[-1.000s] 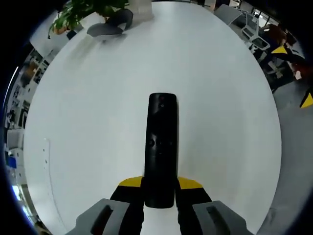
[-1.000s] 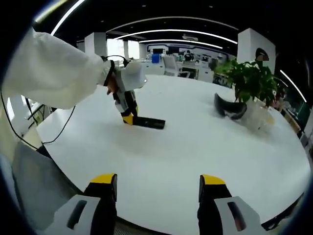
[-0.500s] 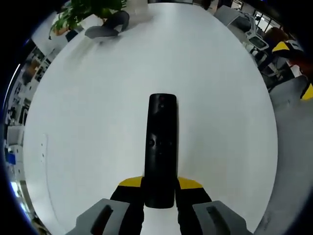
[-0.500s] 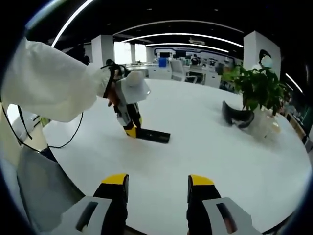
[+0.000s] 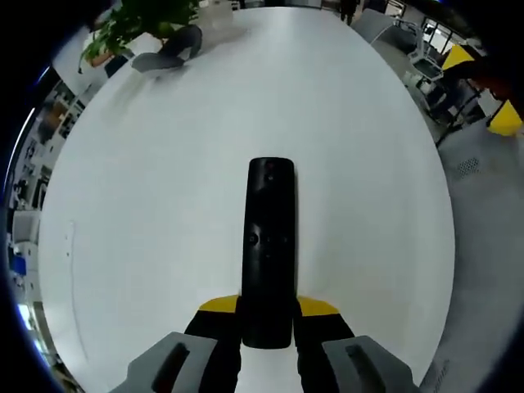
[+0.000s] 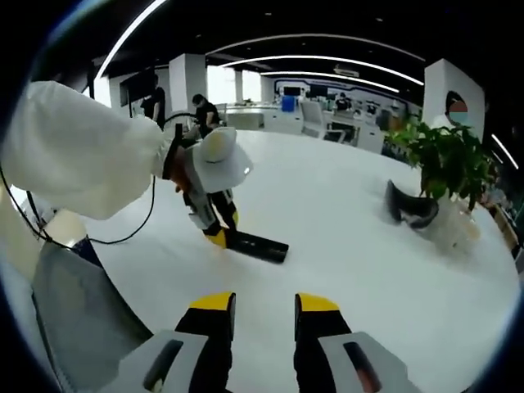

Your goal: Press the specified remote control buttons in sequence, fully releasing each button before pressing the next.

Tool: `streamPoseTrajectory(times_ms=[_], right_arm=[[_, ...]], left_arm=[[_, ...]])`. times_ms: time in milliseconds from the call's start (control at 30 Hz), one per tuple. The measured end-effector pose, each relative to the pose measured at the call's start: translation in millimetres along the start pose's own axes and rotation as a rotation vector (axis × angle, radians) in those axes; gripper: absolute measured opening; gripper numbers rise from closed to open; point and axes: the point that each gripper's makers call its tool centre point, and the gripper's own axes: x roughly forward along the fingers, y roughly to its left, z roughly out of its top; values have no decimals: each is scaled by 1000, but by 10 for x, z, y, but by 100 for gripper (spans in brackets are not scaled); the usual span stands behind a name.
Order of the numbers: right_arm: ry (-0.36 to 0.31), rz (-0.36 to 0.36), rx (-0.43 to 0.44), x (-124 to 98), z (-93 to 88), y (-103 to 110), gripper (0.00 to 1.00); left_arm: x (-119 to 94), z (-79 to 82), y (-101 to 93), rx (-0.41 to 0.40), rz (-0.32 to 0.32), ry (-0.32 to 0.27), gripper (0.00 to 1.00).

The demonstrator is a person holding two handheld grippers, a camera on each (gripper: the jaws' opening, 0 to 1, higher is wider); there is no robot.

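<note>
The left gripper (image 5: 267,315) clamps the near end of the black remote control (image 5: 268,246), which lies flat on the white table (image 5: 164,180), pointing away along the jaws. The right gripper (image 6: 264,304) hovers near the table's edge, its yellow-tipped jaws narrowed with a slim gap, holding nothing; the remote sits well ahead of it

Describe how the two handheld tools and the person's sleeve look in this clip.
Both tools have grey bodies and black jaws tipped with yellow: the left tool and the right tool. Seen from the right gripper view, the left tool carries a white dome-shaped housing, with a thin black cable hanging from it. The person's sleeve is white and loose.
</note>
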Motion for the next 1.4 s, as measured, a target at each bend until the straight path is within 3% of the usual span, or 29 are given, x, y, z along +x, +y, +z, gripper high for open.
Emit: streamPoseTrajectory(times_ms=[167,533,1200,1400], right_arm=[[34,10,-4,45,-30,4,11],[69,47,1,148,-27,85,0],[175,129,72,447,-76,123,0],[244,166,98,620,-200,136,0]], left_arm=[[-4,-13,-109,-26,2,-16,23],[-16,-32,-405,-16,-11,-43,23],[-31,-51,-814,-18,-17,-104,23],[-28,-44,-902,-26,-14,-114,23]])
